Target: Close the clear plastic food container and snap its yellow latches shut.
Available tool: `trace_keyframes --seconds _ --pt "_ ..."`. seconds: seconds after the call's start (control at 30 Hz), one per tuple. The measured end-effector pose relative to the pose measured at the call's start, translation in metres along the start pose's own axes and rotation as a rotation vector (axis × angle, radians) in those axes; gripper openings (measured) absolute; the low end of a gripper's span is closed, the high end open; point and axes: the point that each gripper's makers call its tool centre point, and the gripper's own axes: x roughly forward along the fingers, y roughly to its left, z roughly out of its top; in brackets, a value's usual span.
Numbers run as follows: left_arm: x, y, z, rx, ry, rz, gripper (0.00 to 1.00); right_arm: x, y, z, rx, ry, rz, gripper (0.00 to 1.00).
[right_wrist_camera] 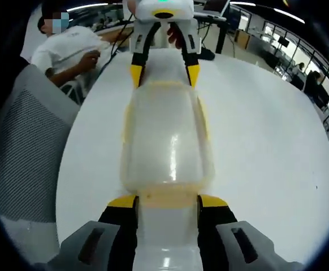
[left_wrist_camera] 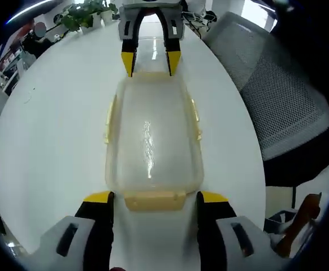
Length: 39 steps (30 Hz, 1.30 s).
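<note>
The clear container (left_wrist_camera: 153, 138) lies lid-on along the white desk (left_wrist_camera: 51, 141). The left tool (left_wrist_camera: 154, 199) and the right tool (right_wrist_camera: 167, 202), both spread wide, bracket its opposite yellow end latches (left_wrist_camera: 154, 200). No writing is legible.

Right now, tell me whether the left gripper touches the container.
Cannot tell. In the left gripper view, the left gripper straddles the container's near latch; no gap or contact shows plainly.

Views face each other from opposite ends — close over one container (left_wrist_camera: 153, 141).
</note>
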Motion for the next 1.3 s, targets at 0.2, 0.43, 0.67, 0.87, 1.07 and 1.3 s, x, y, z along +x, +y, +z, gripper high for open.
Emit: trace_keyframes --seconds 0.2,0.43,0.67,0.87,1.07,1.3 --pt "-0.0012 0.0014 0.0002 -0.012 -0.011 0.004 0.49 0.0006 -0.0002 -0.001 0.015 0.025 0.002 0.4" --pt "-0.0012 0.002 0.0002 -0.021 -0.02 0.01 0.48 0.0013 -0.0012 -0.0017 0.005 0.047 0.001 0.4" --pt "-0.002 0.0012 -0.0008 -0.033 0.041 0.014 0.4 0.0007 -0.0021 -0.0022 0.012 0.055 -0.005 0.4" --pt "-0.0019 0.0012 -0.0013 -0.04 0.049 0.018 0.4 0.001 -0.0022 -0.0024 0.018 0.062 -0.009 0.4" --pt "-0.0011 0.0012 -0.001 -0.038 0.064 0.02 0.4 0.0022 -0.0026 -0.002 0.021 0.084 -0.009 0.4" --pt "-0.0014 0.0005 -0.0009 -0.038 0.091 0.02 0.4 0.0016 -0.0022 -0.0022 0.008 0.096 -0.003 0.4"
